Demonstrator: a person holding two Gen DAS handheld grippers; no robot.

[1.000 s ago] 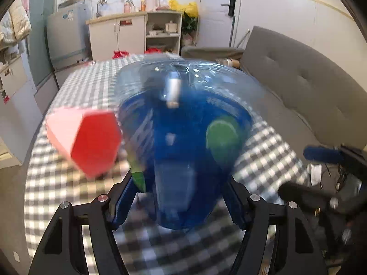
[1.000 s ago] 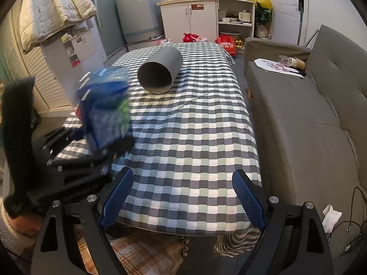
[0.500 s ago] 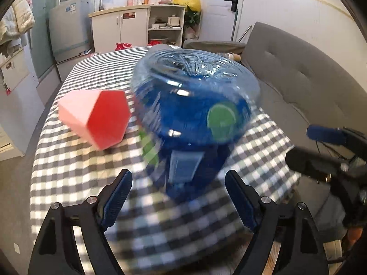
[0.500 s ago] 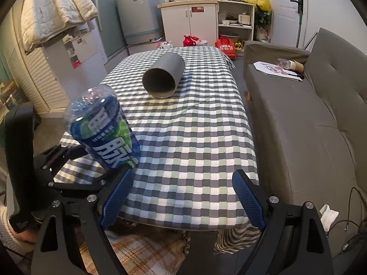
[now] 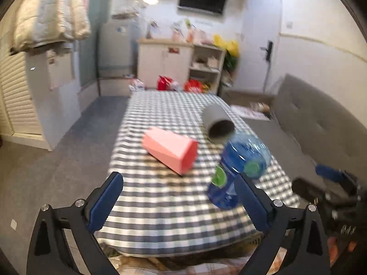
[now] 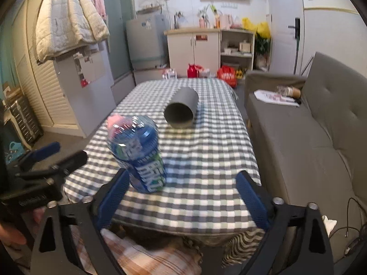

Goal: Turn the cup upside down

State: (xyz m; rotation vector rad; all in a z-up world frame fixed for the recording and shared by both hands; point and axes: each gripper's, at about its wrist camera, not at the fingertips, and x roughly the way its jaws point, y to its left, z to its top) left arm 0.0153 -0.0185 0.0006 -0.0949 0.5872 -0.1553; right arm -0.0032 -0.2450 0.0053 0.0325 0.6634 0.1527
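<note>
Blue-labelled plastic bottle (image 6: 137, 153) stands base-up near the front edge of the checked counter (image 6: 206, 160), its narrow end down on the cloth, a little tilted in both views; motion blur prevents a firm read on whether it is settled. Judged from this pose, the inverted item is what the task calls the cup, and the flip looks done.

Your left tongs (image 5: 179, 200) are spread wide with nothing between the pads. Right tongs (image 6: 181, 197) likewise gape and hold nothing; the bottle sits just ahead of the left-side pad (image 6: 112, 197), contact not resolvable.

Pink faceted cup (image 5: 170, 150) lies on its side mid-counter; grey tube (image 5: 216, 121) lies on its side further back, open end toward you. Neither appears handled at present.

View differences: left wrist view shows the pink cup whole; right wrist view gives only a pink sliver behind the bottle top. Right wrist view shows a hand (image 6: 13, 231) gripping the left tool's handle, absent from the other view.
</note>
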